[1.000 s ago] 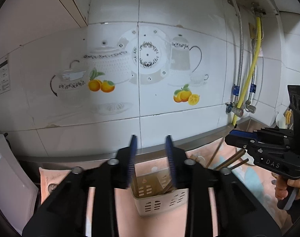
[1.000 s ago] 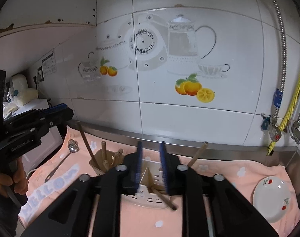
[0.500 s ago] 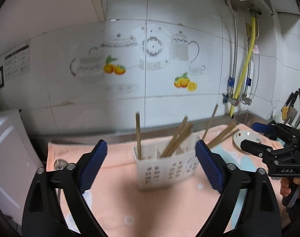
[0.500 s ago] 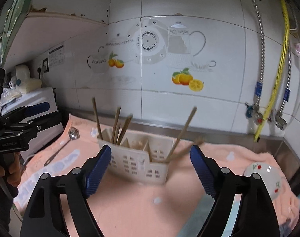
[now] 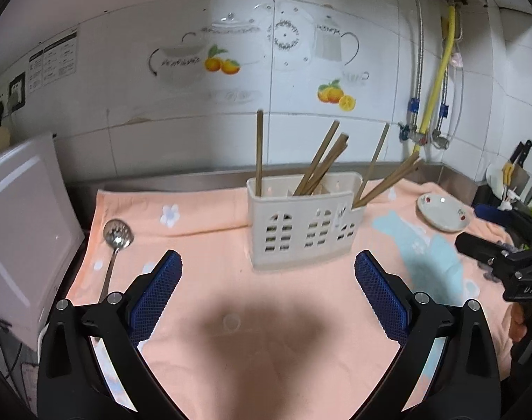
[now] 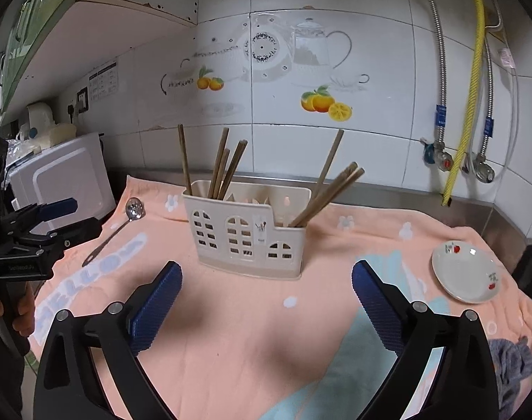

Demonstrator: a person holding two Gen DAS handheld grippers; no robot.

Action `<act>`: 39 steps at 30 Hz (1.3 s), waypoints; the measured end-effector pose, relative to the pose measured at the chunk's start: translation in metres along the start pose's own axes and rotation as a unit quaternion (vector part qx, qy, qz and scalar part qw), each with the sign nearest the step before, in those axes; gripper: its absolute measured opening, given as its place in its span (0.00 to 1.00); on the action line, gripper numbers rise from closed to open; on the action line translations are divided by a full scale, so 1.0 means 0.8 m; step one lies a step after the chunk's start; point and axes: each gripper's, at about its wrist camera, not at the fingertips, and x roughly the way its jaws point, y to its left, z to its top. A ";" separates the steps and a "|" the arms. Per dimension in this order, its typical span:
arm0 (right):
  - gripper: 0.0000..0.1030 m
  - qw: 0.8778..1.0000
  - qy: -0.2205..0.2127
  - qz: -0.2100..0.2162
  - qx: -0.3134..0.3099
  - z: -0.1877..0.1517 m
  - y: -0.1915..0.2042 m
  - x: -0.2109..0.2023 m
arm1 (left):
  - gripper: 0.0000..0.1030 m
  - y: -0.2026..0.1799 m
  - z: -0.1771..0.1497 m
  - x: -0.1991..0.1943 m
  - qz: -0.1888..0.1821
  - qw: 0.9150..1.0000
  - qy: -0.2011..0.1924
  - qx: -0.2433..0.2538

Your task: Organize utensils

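Note:
A white plastic utensil caddy point(image 5: 302, 224) point(image 6: 246, 234) stands upright on a peach towel point(image 5: 231, 315), holding several wooden chopsticks point(image 5: 318, 161) point(image 6: 227, 161) that lean out of its compartments. A metal slotted spoon point(image 5: 117, 236) point(image 6: 134, 208) lies on the towel to the caddy's left. My left gripper point(image 5: 267, 257) sits short of the caddy, its jaws opening wide with nothing between them. My right gripper point(image 6: 266, 265) is likewise back from the caddy, jaws opening and empty. Each gripper also shows from the side in the other's view: the right gripper point(image 5: 474, 225), the left gripper point(image 6: 80, 215).
A small white saucer point(image 5: 442, 211) point(image 6: 465, 273) rests on the towel at the right. A white appliance point(image 5: 21, 227) point(image 6: 63, 171) stands at the left edge. Pipes and a yellow hose point(image 5: 437, 70) run down the tiled wall. A grey cloth point(image 6: 511, 360) lies near right.
Both grippers went from nearly shut over the caddy to wide open. Both pulled back and sank, so the caddy and chopsticks now stand farther off in full view.

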 end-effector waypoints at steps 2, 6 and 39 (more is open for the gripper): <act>0.92 1.000 0.002 -0.002 0.000 -0.006 0.001 -0.003 | 0.95 0.001 -0.007 -0.001 0.009 1.000 0.005 0.000; 0.93 1.000 0.006 -0.002 0.008 -0.017 0.000 -0.005 | 0.95 0.000 -0.019 -0.005 0.014 1.000 0.012 -0.001; 0.93 1.000 0.022 -0.020 0.007 -0.047 0.003 -0.008 | 0.95 -0.013 -0.045 -0.014 0.008 1.000 0.013 -0.003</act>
